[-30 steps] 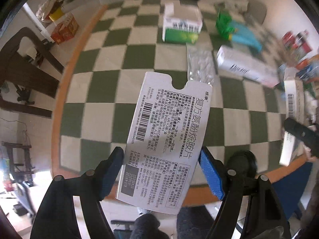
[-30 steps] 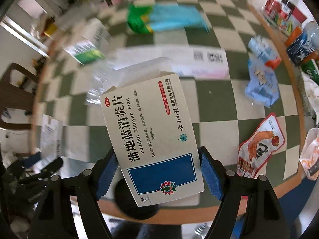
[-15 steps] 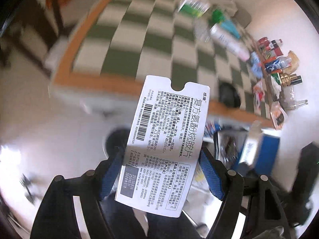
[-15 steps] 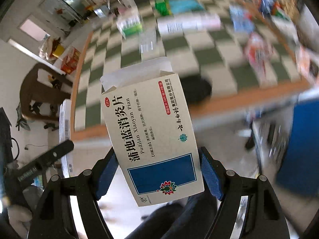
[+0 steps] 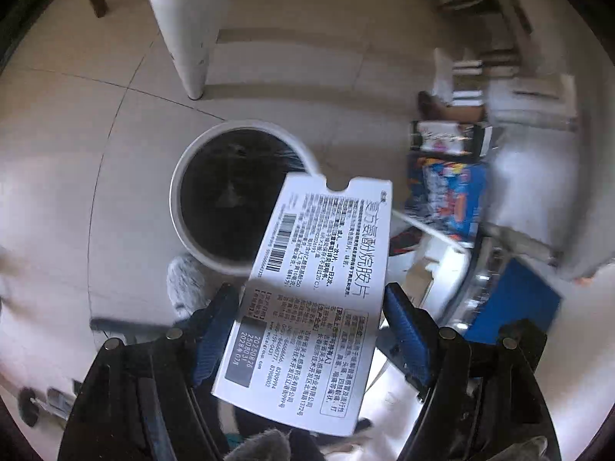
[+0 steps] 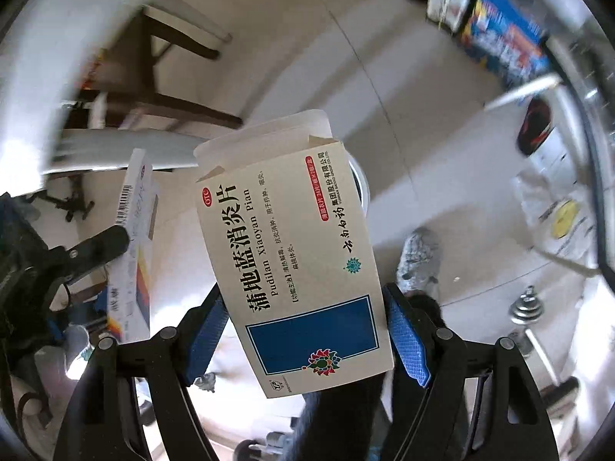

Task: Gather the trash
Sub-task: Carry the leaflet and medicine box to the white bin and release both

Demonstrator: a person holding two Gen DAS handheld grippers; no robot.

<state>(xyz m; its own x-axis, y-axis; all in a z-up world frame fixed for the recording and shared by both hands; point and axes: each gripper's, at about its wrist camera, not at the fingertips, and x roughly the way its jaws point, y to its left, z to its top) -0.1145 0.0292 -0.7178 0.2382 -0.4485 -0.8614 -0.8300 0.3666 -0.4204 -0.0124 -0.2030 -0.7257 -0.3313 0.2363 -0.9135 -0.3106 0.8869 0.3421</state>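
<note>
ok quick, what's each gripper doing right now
left gripper: its jaws have just been opening, white medicine box between them.
right gripper: closed on the Pudilan Xiaoyan Pian box.

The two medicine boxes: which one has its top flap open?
The cream box with the blue panel, in the right gripper. The white box looks flat and shut.

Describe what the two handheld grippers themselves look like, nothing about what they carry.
Both look alike. The left gripper and right gripper each have two black plastic arms that spread in a V, with round silver pivot pins along them. The fingers carry bright blue pads with a fine cross-hatched grip texture. No cables, sleeves or printed markings are visible.
</note>
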